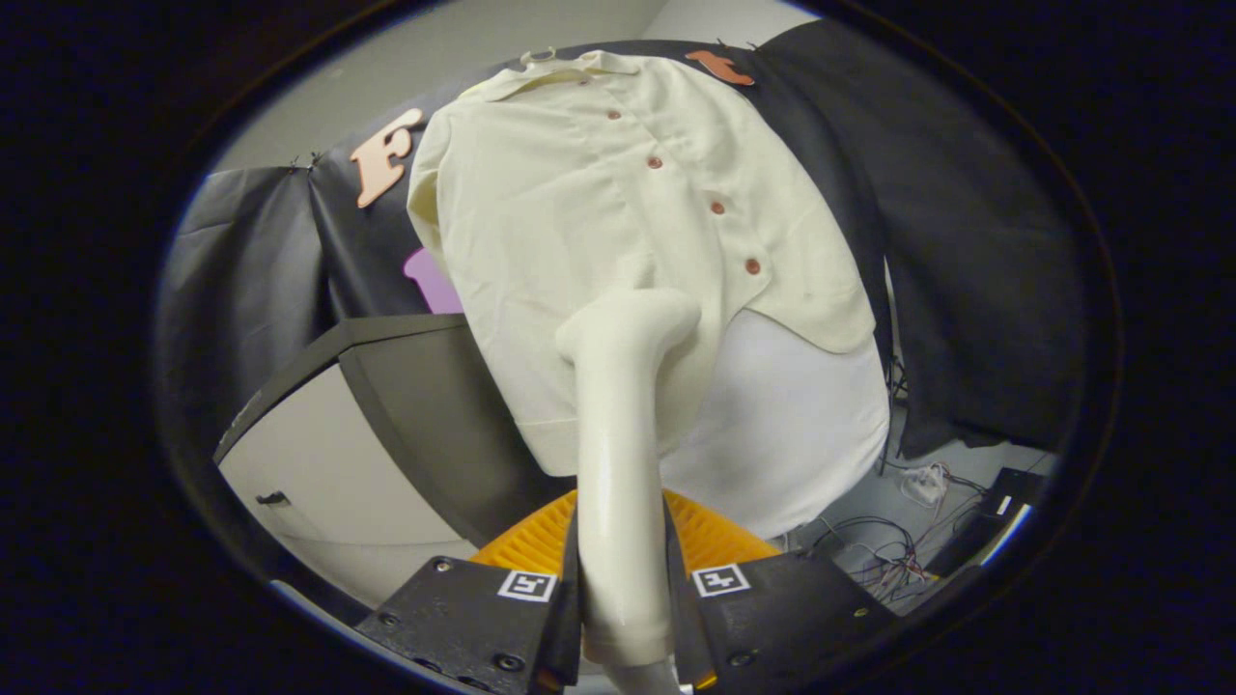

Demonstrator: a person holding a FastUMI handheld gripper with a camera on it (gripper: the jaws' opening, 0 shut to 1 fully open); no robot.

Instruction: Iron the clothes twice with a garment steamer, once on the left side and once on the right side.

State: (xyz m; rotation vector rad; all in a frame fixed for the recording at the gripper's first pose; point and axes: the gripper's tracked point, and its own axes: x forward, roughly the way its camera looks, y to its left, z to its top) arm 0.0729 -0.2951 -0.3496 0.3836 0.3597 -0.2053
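The tool (626, 618) is clamped on the handle of the garment steamer (618, 425) — both fingers press its sides. The steamer stands upright between them, its head against the lower front of the cream shirt (599, 203), left of the button row. The shirt hangs on the booth wall, above a white panel (801, 425). An orange basket (526, 545) sits just behind the fingers.

Lab booth: black cloth wall (966, 241), loose floor cables (888, 555).

Gripper-mounted fisheye, low, tilted up, close before the hanging shirt (618, 232)
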